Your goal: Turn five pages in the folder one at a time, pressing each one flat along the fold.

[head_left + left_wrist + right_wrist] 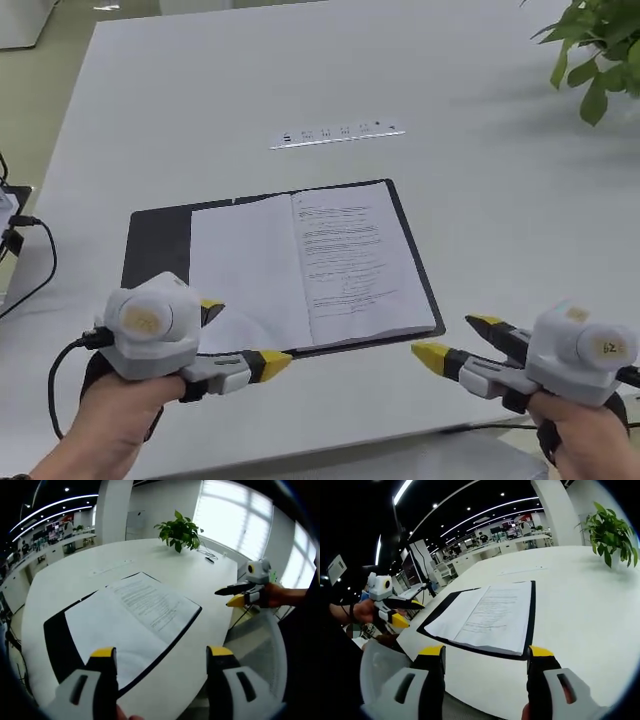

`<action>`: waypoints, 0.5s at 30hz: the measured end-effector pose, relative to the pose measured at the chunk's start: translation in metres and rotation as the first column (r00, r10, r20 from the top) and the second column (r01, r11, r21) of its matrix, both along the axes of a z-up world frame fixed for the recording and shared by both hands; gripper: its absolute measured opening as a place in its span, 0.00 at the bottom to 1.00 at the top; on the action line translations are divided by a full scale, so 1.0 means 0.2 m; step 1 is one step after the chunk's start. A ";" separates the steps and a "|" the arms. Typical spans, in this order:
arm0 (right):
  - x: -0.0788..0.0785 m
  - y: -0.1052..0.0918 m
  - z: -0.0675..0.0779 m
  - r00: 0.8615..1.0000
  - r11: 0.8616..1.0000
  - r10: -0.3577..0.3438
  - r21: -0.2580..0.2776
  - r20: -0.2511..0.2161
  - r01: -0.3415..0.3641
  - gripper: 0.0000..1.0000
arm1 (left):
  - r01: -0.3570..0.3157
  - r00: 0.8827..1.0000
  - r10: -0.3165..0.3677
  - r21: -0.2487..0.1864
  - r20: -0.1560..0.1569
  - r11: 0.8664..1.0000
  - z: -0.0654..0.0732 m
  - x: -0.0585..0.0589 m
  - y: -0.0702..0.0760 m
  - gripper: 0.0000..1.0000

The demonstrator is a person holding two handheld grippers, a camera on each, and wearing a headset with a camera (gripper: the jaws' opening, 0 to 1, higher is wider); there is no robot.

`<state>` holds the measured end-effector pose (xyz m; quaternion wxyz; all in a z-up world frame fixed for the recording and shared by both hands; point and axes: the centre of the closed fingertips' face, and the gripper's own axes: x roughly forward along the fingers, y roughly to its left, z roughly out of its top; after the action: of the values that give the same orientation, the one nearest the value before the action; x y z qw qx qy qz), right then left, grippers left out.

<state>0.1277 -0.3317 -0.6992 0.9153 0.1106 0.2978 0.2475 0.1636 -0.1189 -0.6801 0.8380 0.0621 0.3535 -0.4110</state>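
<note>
A black folder (158, 240) lies open on the white table, with a blank page (245, 270) on the left and a printed page (350, 255) on the right. The folder (55, 635) also lies ahead in the left gripper view, and the folder (437, 612) appears in the right gripper view. My left gripper (245, 335) hovers open over the folder's near left corner. My right gripper (458, 338) stands open just right of the folder's near right corner, apart from it. In its own view the left gripper (161, 652) holds nothing; the same goes for the right gripper (486, 651).
A socket strip (337, 134) is set into the table beyond the folder. A potted plant (595, 45) stands at the far right. A black cable (35, 270) hangs off the left edge. The table's near edge (330, 440) runs just under both grippers.
</note>
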 end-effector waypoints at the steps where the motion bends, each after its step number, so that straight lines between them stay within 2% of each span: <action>1: 0.00 0.00 0.00 1.000 1.000 -0.001 0.000 0.007 0.001 0.66 | 0.013 1.000 -0.013 0.002 -0.001 1.000 0.00 0.01 -0.01 0.73; 3: 0.00 -0.01 0.01 1.000 1.000 -0.003 0.001 0.017 0.003 0.67 | 0.029 1.000 -0.029 0.001 -0.003 1.000 0.00 0.02 -0.05 0.73; 7: 0.00 -0.02 -0.01 1.000 1.000 0.002 0.001 0.005 -0.002 0.66 | 0.072 0.997 -0.072 0.015 -0.001 0.997 -0.01 0.04 -0.12 0.72; 15: 0.00 -0.05 -0.03 1.000 1.000 0.002 0.013 -0.012 -0.002 0.66 | 0.140 0.990 -0.140 0.026 0.007 0.990 -0.03 0.11 -0.31 0.70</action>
<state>0.1268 -0.3412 -0.7053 0.9125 0.1179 0.3018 0.2496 0.1864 -0.1818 -0.6866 0.8078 0.0994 0.3499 -0.4639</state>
